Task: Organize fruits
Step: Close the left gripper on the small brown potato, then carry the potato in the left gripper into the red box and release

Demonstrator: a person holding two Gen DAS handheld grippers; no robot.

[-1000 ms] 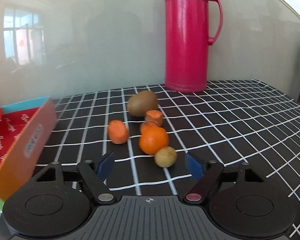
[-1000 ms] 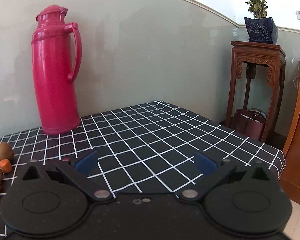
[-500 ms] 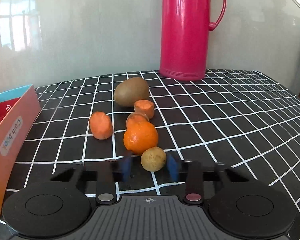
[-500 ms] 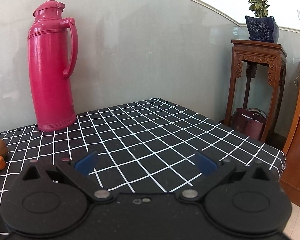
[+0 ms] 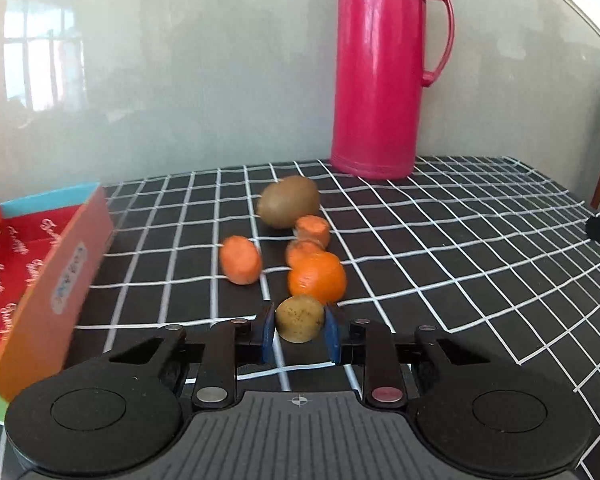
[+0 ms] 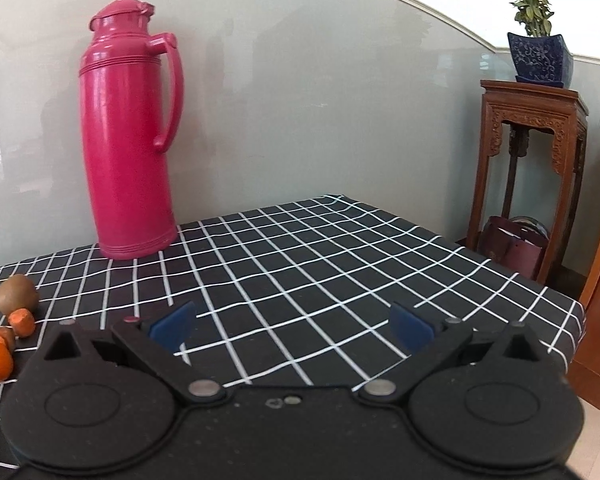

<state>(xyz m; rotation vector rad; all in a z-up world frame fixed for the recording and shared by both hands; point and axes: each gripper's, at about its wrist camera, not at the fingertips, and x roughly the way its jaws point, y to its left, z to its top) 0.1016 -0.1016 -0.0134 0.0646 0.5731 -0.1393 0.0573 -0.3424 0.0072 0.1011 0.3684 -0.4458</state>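
The left gripper (image 5: 299, 334) points down toward the tabletop's near edge, its blue pads (image 5: 267, 330) having just closed onto a small brownish fruit (image 5: 299, 317), seemingly off the cloth, though that is hard to judge. The right gripper (image 6: 291, 325) hangs over the table's right half, jaws spread wide, nothing between them.

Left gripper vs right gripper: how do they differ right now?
The left gripper is shut on the small yellow-brown fruit; the right gripper is open with nothing between its pads. The left gripper sits at the fruit pile beside the orange; the right gripper faces bare checked tablecloth, off to the side of the pile. Both have blue pads on black bodies.
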